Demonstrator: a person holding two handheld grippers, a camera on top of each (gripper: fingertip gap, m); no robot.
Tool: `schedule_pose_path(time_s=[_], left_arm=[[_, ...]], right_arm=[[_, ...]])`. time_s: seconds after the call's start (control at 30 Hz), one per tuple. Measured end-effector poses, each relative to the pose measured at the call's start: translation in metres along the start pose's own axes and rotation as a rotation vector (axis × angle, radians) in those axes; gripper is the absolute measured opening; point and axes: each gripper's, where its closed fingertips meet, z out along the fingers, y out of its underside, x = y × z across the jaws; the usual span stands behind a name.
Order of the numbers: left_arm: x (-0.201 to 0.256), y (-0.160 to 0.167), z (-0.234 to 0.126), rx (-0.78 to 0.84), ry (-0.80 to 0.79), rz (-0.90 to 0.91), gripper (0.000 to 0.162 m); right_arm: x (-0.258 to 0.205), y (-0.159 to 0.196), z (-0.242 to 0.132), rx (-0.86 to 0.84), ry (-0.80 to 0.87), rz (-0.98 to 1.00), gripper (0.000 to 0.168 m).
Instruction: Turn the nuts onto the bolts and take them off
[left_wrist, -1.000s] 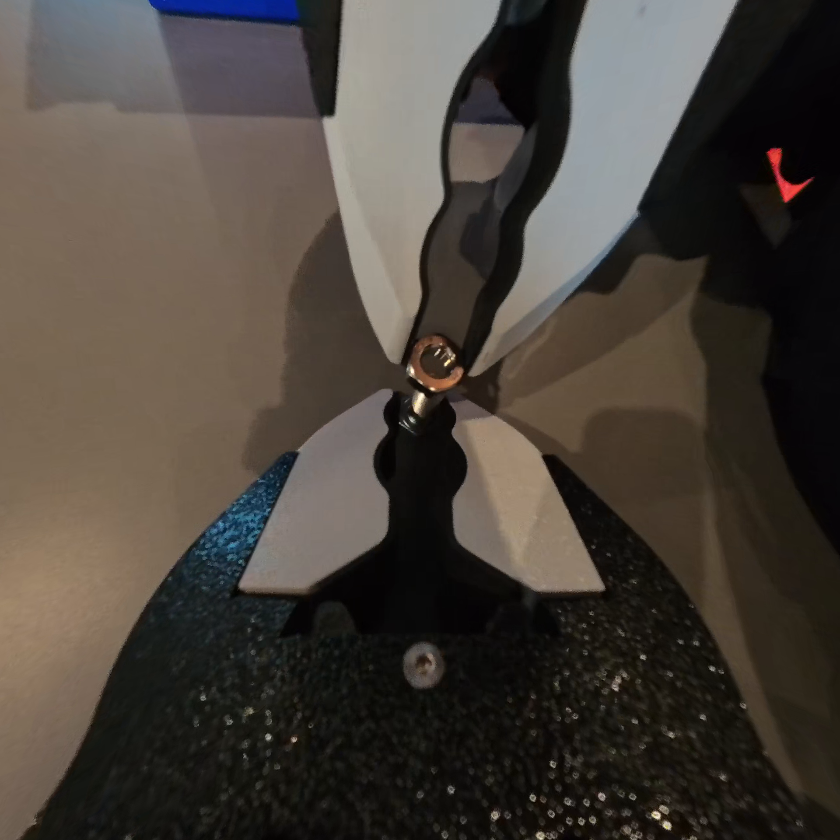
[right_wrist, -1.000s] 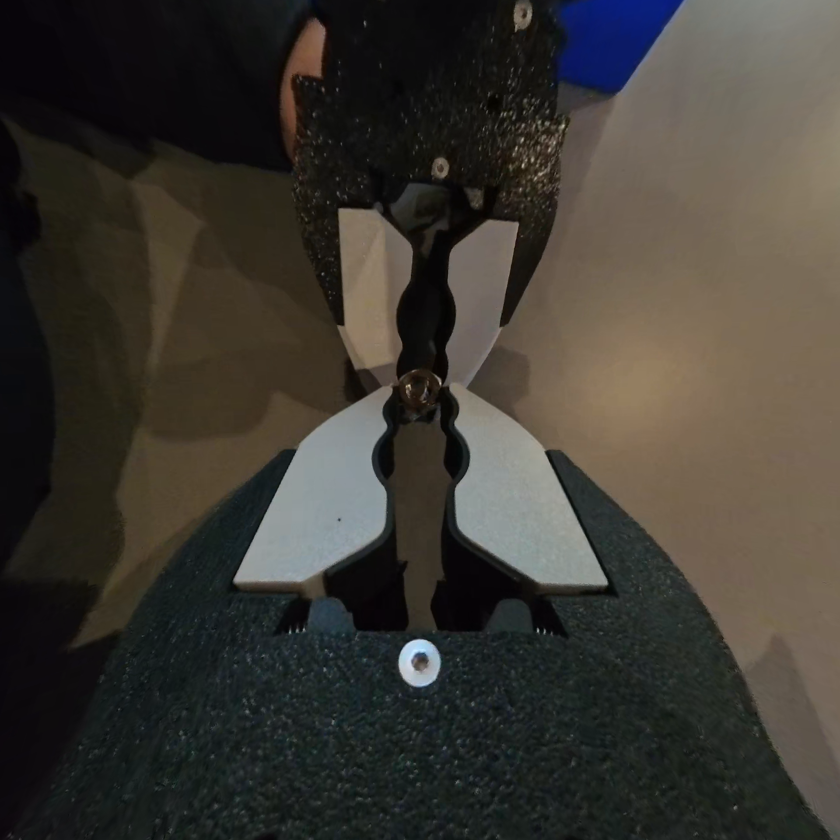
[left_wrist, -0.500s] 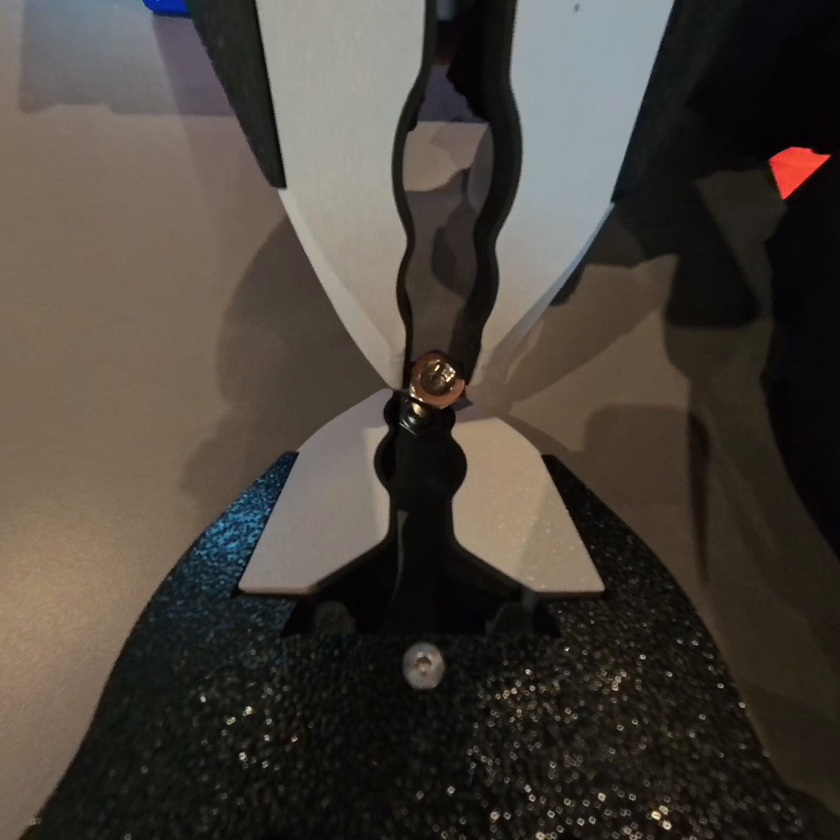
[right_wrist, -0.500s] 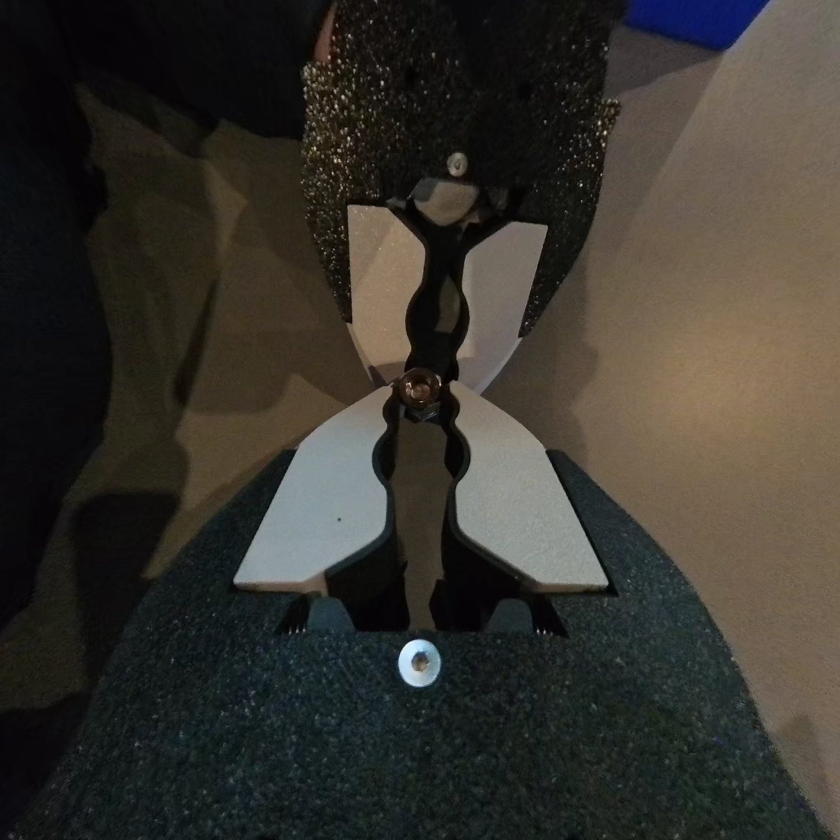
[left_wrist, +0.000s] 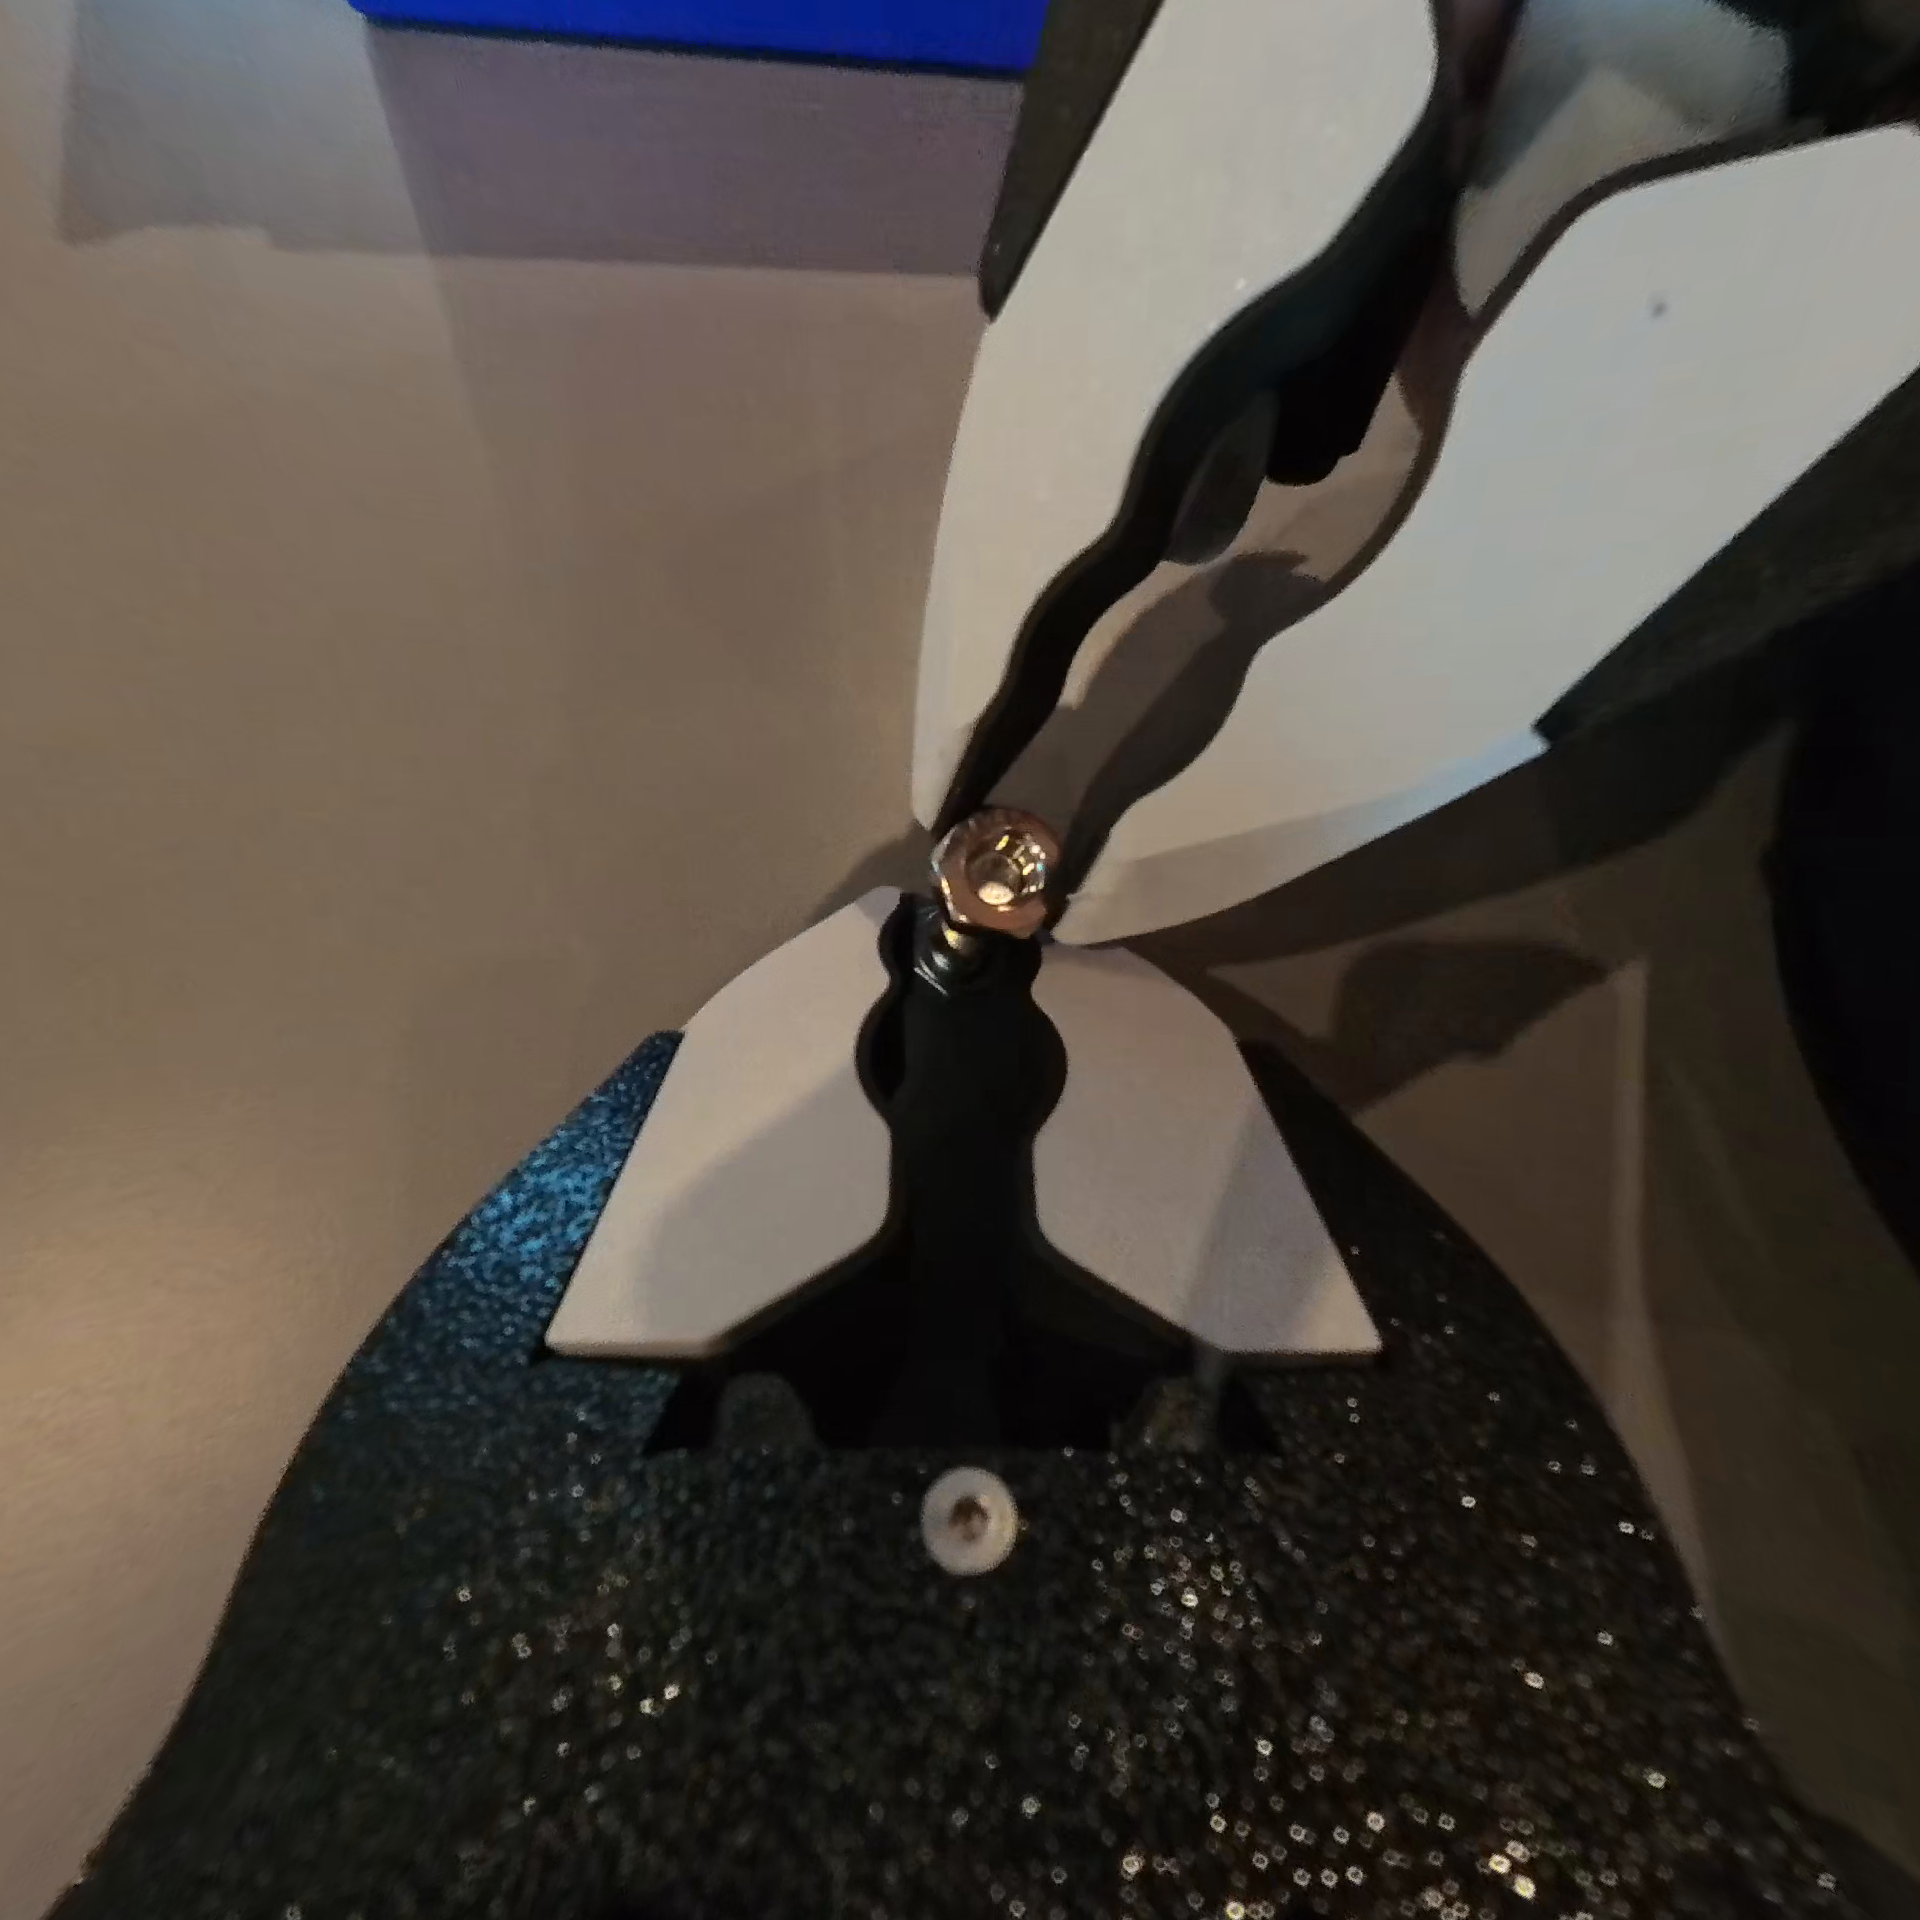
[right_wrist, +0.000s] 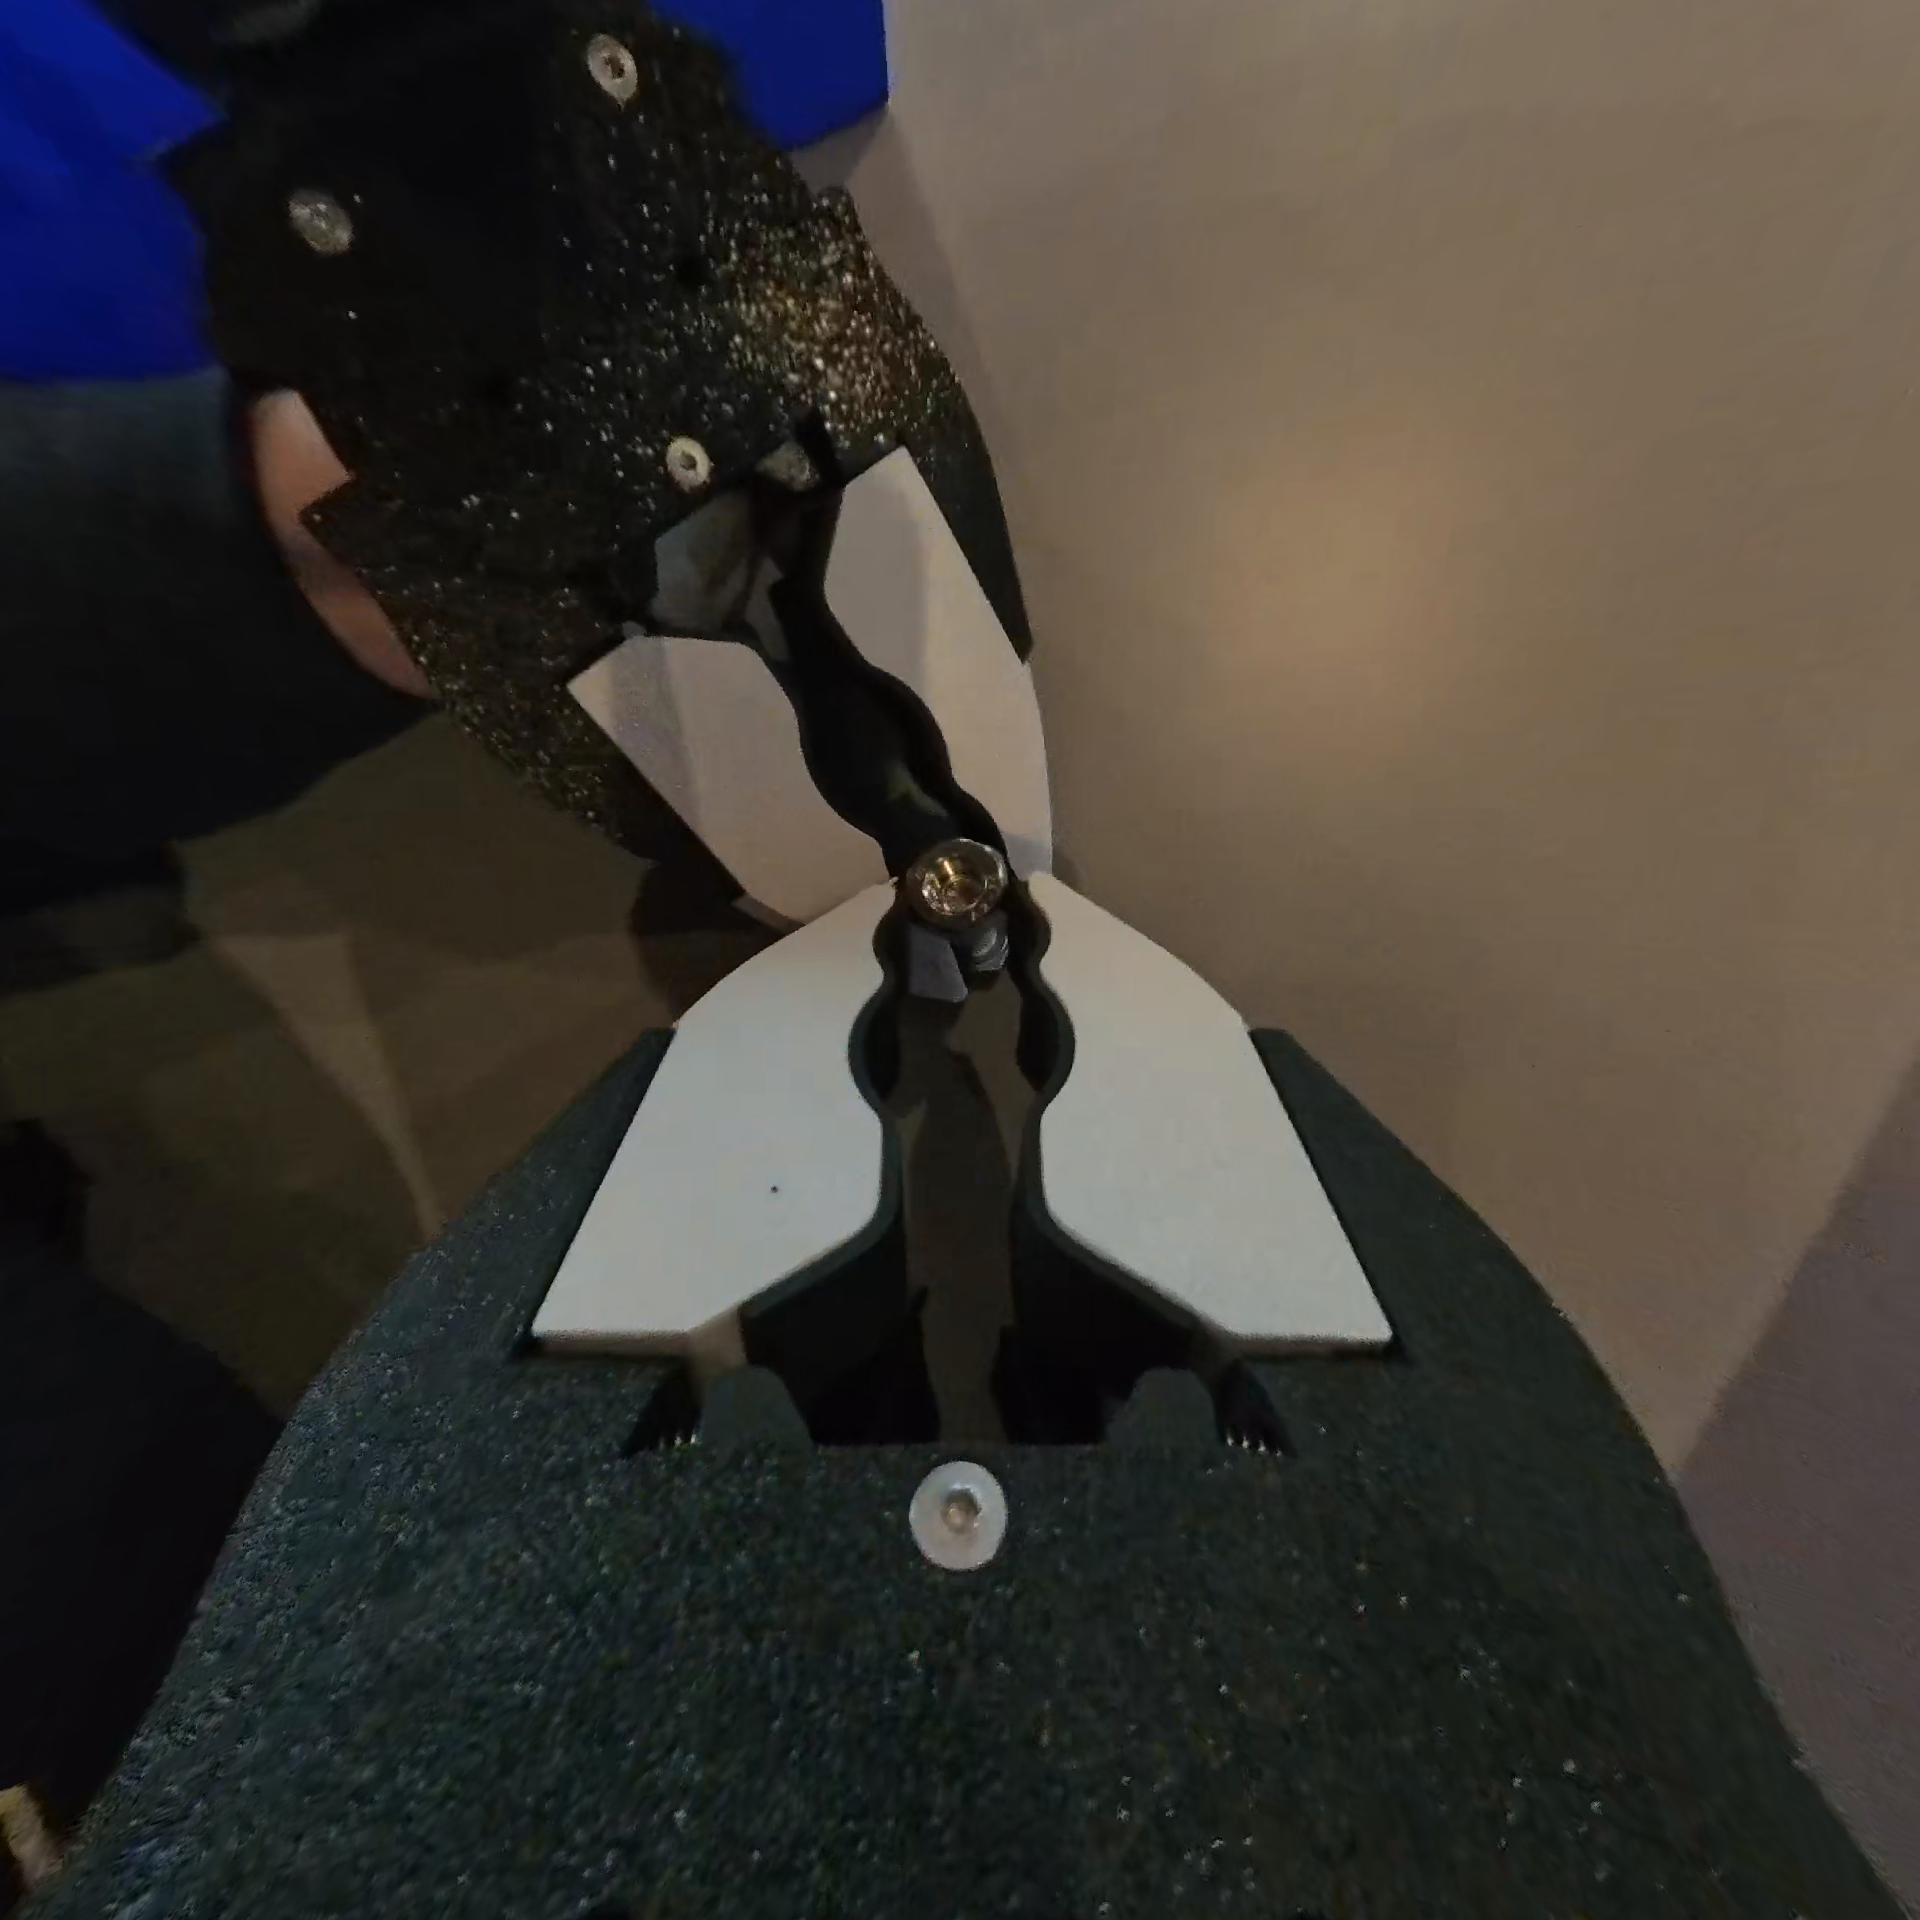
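A brass-coloured hex nut (left_wrist: 992, 878) sits on the threaded end of a bolt (left_wrist: 951, 940). My left gripper (left_wrist: 961, 951) is shut on the bolt's shaft, its white fingers closed around it. My right gripper (left_wrist: 1006, 871) reaches in from the upper right and is shut on the nut, tilted well to the right. In the right wrist view my right gripper (right_wrist: 961, 920) pinches at the thread (right_wrist: 987, 948), with the bolt's round head (right_wrist: 956, 883) just beyond, held in the left gripper (right_wrist: 935, 862), which slants in from the upper left. Both are held above the table.
A beige table top (left_wrist: 416, 675) lies below and around both grippers. A blue object (left_wrist: 675, 21) stands at the far edge and also shows in the right wrist view (right_wrist: 83, 208). A person's hand (right_wrist: 301, 540) holds the left gripper. Dark clothing (left_wrist: 1849, 935) is at the right. My left and right fingertips are right by each other.
The two grippers have twisted against each other about the bolt's axis: the right gripper now leans far to the upper right in the left view. Both stay shut on the nut and bolt.
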Motion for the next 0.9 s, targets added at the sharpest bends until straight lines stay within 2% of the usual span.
schedule_pose_path(time_s=[0.13,0.27,0.63,0.73,0.8,0.9], left_arm=[[0.0,0.0,0.0,0.0,-0.004,0.005,0.016],[0.0,0.0,0.0,0.0,-0.001,0.002,0.016],[0.0,0.0,0.0,0.001,0.003,-0.002,0.016],[0.0,0.0,0.0,0.001,0.004,-0.004,0.016],[0.0,0.0,0.0,0.001,0.004,-0.004,0.016],[0.0,0.0,0.0,0.001,0.005,-0.005,0.016]], right_arm=[[0.0,0.002,0.0,0.007,-0.029,0.017,0.019],[0.005,0.002,-0.004,0.039,-0.004,-0.036,0.028],[-0.003,-0.003,-0.007,0.089,-0.029,-0.254,0.026],[-0.005,-0.01,-0.013,0.154,-0.04,-0.299,0.017],[-0.013,-0.017,-0.016,0.214,-0.096,-0.309,0.015],[-0.02,-0.02,-0.014,0.312,-0.212,-0.25,0.025]])
